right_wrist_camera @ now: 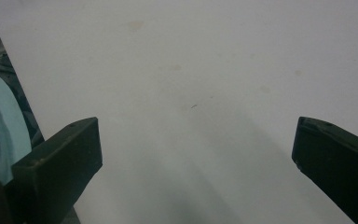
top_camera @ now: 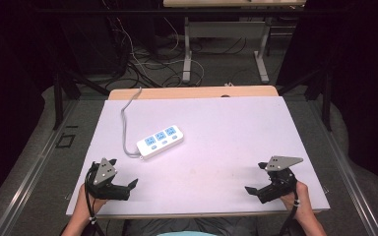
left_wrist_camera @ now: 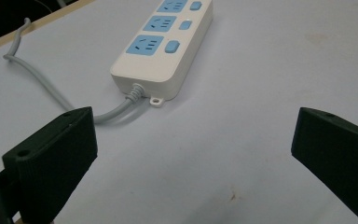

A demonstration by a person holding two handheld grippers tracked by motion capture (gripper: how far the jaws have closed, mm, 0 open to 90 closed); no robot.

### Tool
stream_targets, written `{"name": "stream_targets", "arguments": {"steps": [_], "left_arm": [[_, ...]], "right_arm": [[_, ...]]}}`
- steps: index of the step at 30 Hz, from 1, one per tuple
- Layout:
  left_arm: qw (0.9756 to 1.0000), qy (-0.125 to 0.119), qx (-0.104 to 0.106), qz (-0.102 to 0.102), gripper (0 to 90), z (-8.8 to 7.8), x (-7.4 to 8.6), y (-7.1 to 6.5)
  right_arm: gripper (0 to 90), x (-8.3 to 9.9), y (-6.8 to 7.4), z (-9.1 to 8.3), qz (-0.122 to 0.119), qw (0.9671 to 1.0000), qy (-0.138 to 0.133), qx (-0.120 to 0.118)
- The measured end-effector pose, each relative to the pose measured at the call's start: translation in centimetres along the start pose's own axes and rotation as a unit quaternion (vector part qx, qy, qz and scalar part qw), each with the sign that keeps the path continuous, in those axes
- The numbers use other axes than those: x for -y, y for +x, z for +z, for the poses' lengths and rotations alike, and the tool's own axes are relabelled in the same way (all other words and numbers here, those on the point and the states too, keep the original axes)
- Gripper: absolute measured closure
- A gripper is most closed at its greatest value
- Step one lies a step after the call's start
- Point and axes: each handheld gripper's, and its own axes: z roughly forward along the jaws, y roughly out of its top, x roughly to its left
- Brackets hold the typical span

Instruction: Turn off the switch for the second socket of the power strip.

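Resting low at the lower left of the high view, the left gripper [top_camera: 130, 187] sits over the near edge of the white tabletop [top_camera: 226, 128], held by the person's left hand [top_camera: 89, 200], forearm coming in from the bottom edge. Its body lies roughly level, nose aimed right and slightly up-frame, grey three-cornered plate on top. Jaws spread wide, nothing between them; in the left gripper view the two black jaws stand at the lower left and lower right corners with bare table between.

Right gripper [top_camera: 254, 191] at lower right of the high view, mirrored pose: nose aimed left, level, grey plate on top, right hand [top_camera: 294, 200] gripping it from behind near the table's near edge. Jaws also spread wide, empty; the right gripper view shows plain tabletop between them.

White power strip [top_camera: 160, 141] with three blue sockets lies flat, left of centre in the high view, angled diagonally, well apart from both grippers, nearer the left one. In the left gripper view it sits upper centre, ahead of the jaws. Its grey cord [top_camera: 125, 125] leaves the lower-left end and runs up-frame to the table's far edge.
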Motion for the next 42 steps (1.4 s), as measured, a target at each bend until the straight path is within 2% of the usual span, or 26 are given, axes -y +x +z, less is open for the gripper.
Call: {"name": "stream_targets", "arguments": {"steps": [6,8,9,12,13,14,15,17,19,24,26,28,29,30,32,33,35,38,39,41,42], "left_arm": [[1.0,0.002,-0.004,0.002,0.1,0.1,-0.1,0.1],[1.0,0.006,0.0,0.005,0.1,0.1,-0.2,0.2],[0.9999,0.009,0.006,0.0,0.1,0.2,-0.2,0.1],[0.9999,0.01,0.006,0.005,0.1,0.1,-0.4,0.1],[0.9999,0.01,0.008,-0.001,0.1,0.0,-0.5,0.0],[1.0,0.007,0.001,0.005,0.1,0.0,-0.5,0.1],[1.0,0.007,0.005,-0.004,0.1,0.0,-0.5,0.1],[1.0,0.008,-0.001,-0.002,0.1,0.1,-0.6,0.3],[0.9999,0.012,-0.002,-0.002,0.0,0.2,-0.7,0.4],[0.9997,0.022,-0.006,-0.008,0.0,0.2,-0.9,0.4],[0.9996,0.026,-0.006,-0.007,0.0,0.3,-1.0,0.5],[0.9994,0.032,-0.012,0.003,0.0,0.3,-1.1,0.6],[0.9993,0.035,-0.014,0.005,0.0,0.4,-1.1,0.6],[0.9991,0.038,-0.015,0.007,0.0,0.4,-1.2,0.7],[0.999,0.039,-0.022,0.008,0.0,0.5,-1.4,0.8],[0.9992,0.034,-0.018,-0.002,0.0,0.6,-1.6,0.8],[0.9992,0.034,-0.02,-0.005,0.0,0.7,-1.9,0.9],[0.9992,0.034,-0.022,-0.005,0.0,1.0,-2.4,1.0],[0.999,0.036,-0.025,0.001,0.0,1.1,-2.6,1.1],[0.9989,0.039,-0.027,-0.005,0.0,1.3,-3.0,1.2],[0.9987,0.038,-0.034,0.0,0.0,1.3,-3.2,1.4]], "right_arm": [[1.1,0.0,0.0,0.0,-0.008,0.9999,0.008,-0.002],[1.1,0.0,0.0,-0.1,-0.001,1.0,0.003,0.003],[1.1,0.0,0.1,-0.2,-0.003,1.0,0.007,0.003],[1.2,-0.1,0.1,-0.2,-0.01,0.9999,0.007,0.004],[1.2,-0.2,0.2,-0.1,-0.009,0.9999,0.004,0.008],[1.2,-0.2,0.1,0.0,-0.01,0.9999,0.008,0.001],[1.2,-0.2,0.1,0.0,-0.01,0.9999,0.008,0.001],[1.2,-0.1,0.1,0.0,-0.005,0.9999,0.011,0.0],[1.2,-0.2,-0.1,0.0,-0.01,0.9999,0.004,0.004],[1.2,-0.3,0.0,0.3,-0.011,0.9999,0.01,0.0],[1.3,-0.3,-0.1,0.3,-0.01,0.9998,0.014,-0.002],[1.4,-0.4,-0.2,0.3,-0.008,0.9998,0.016,-0.001],[1.4,-0.4,-0.3,0.3,-0.014,0.9998,0.011,-0.003],[1.4,-0.4,-0.2,0.4,-0.008,0.9999,0.009,-0.001],[1.4,-0.5,-0.2,0.5,-0.011,0.9999,0.009,-0.002],[1.4,-0.5,-0.2,0.5,-0.01,0.9999,0.01,-0.001],[1.4,-0.6,-0.2,0.5,-0.013,0.9998,0.015,-0.004],[1.4,-0.5,-0.2,0.5,-0.013,0.9998,0.013,-0.002],[1.4,-0.5,-0.2,0.5,-0.013,0.9998,0.013,-0.002],[1.4,-0.5,-0.2,0.4,-0.01,0.9999,0.01,0.0],[1.4,-0.5,-0.2,0.4,-0.01,0.9999,0.01,0.0]]}}
